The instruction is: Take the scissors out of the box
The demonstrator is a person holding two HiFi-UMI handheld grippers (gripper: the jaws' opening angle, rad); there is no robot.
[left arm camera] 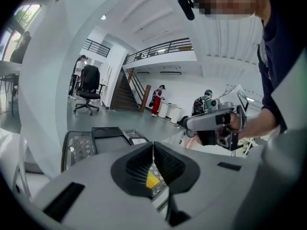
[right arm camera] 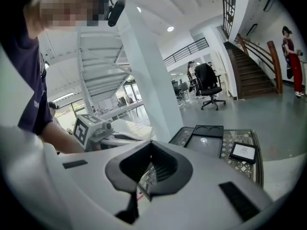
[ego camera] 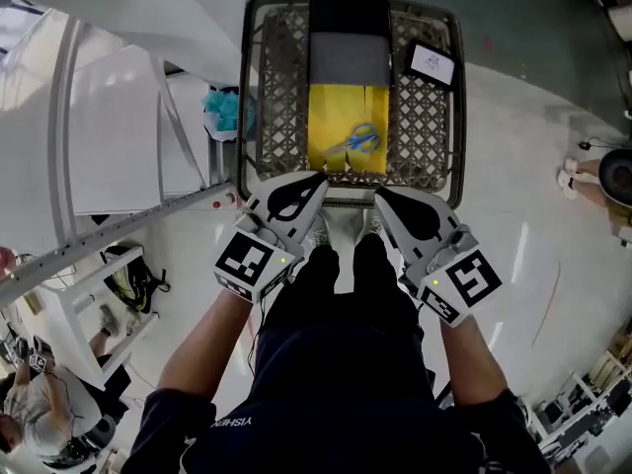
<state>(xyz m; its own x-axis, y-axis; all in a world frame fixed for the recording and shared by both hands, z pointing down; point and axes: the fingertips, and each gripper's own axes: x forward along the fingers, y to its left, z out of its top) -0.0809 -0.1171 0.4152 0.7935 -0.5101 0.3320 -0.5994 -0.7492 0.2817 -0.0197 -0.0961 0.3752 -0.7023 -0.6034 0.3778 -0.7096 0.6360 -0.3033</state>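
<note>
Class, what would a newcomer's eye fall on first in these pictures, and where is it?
The bright yellow box in the middle of the wire basket, with blue scissors lying in it. Next, the left tongs and right tongs, both shut, poised at the basket's near edge.

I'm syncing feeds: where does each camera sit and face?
Head view: on the head, looking steeply down at mesh tray, scissors; forearms, legs show.
Left gripper view: on left gripper, facing the tray; right gripper, forearm show.
Right gripper view: on right gripper, facing the tray; left gripper, forearm show.
All share the tray.
</note>
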